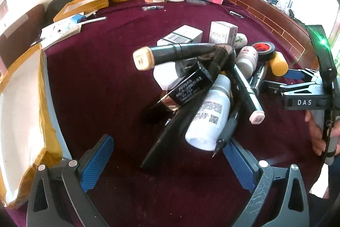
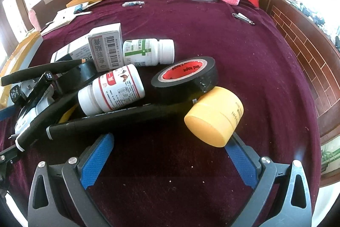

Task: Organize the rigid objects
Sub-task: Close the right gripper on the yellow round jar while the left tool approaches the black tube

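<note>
On the maroon cloth (image 2: 244, 52) we see the pile just ahead; right gripper (image 2: 167, 154) gapes wide, holding nothing, yellow jar (image 2: 212, 116) touching its right finger, on its side; left gripper (image 1: 167, 154) also wide and empty, white bottle (image 1: 209, 114) nearest, long axis pointing near-far.

Right gripper body (image 1: 300, 102), right of frame: white lettering "DAS". Marker cap (image 2: 49, 76), left of frame: "120". Black tape roll (image 2: 184, 76), frame center: red core, partial "tape", mirrored. Other labels: Chinese txt, illegible.
</note>
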